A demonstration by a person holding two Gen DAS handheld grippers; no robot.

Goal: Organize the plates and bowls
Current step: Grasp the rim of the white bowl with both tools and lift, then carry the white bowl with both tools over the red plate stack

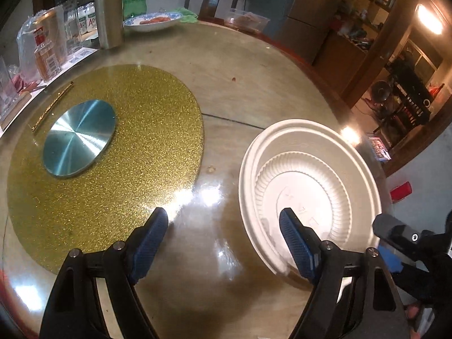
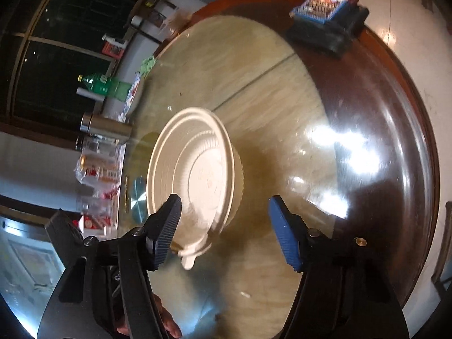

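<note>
Inspecting the left wrist view first, we find the left tongs [image 1: 223,226] standing wide apart over the glossy round wooden worktop [image 1: 226,90], holding nothing. Their right-hand blue pad overlaps the near rim of the white ribbed disposable plate stack [image 1: 310,175], a smaller fluted plate nested in a wider one, but we cannot tell whether it touches. The stack lies near the worktop's right edge, apart from the round gold glitter turntable [image 1: 113,147] with its brushed metal centre disc [image 1: 79,137]. A blue-and-white patterned dish [image 1: 154,21] with food sits at the far side, beside a steel flask [image 1: 108,11]. Part of the right tongs shows at the lower right edge of this view.

Turning to the right wrist view, which is rolled and motion-blurred, we see the right tongs [image 2: 224,223] partly open with nothing gripped. The same white stack [image 2: 195,175] lies just ahead, its near rim and small tab between the pads, closer to the dark left-hand pad; contact is not confirmed.

Our judgement: the step in hand is the approach to the stack, with no grasp made yet. The next move calls for one pair of tongs to straddle the thin rim squarely and close on it before lifting. We consider the rim flimsy and the worktop slick, so a shallow bite could slip or push the stack away.
</note>
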